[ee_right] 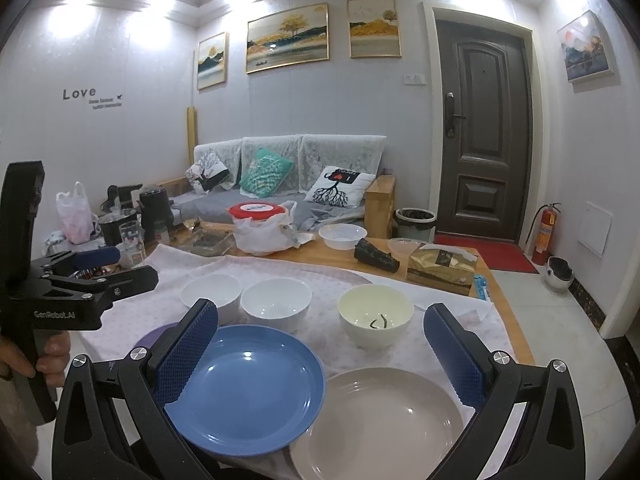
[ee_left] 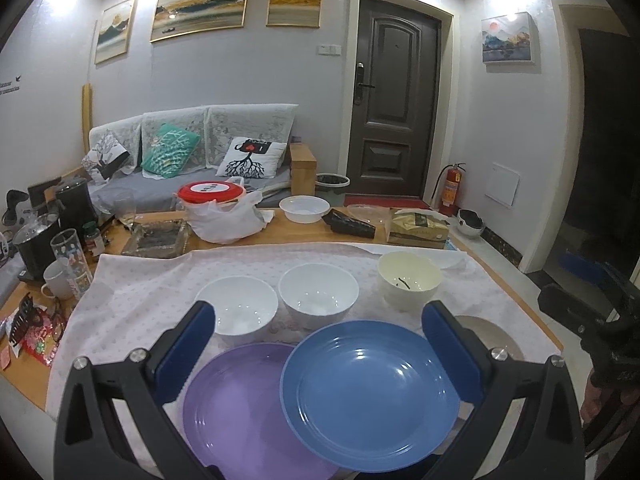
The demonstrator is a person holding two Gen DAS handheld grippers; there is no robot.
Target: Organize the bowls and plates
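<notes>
Landmark: we place everything from the blue plate [ee_left: 370, 394], which overlaps the purple plate [ee_left: 240, 412] on its left and the beige plate [ee_right: 380, 420] on its right.
Bowls: two white bowls [ee_left: 238, 310] just behind it, the cream bowl [ee_left: 409, 280] behind-right.
Left gripper [ee_left: 320, 364]: spread wide, empty, above the blue plate.
Right gripper [ee_right: 320, 360]: spread wide, empty.
Step, as we judge: lift the blue plate by its rim, level, then stack.

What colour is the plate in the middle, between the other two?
Blue. The middle plate shows best in the right wrist view.
</notes>
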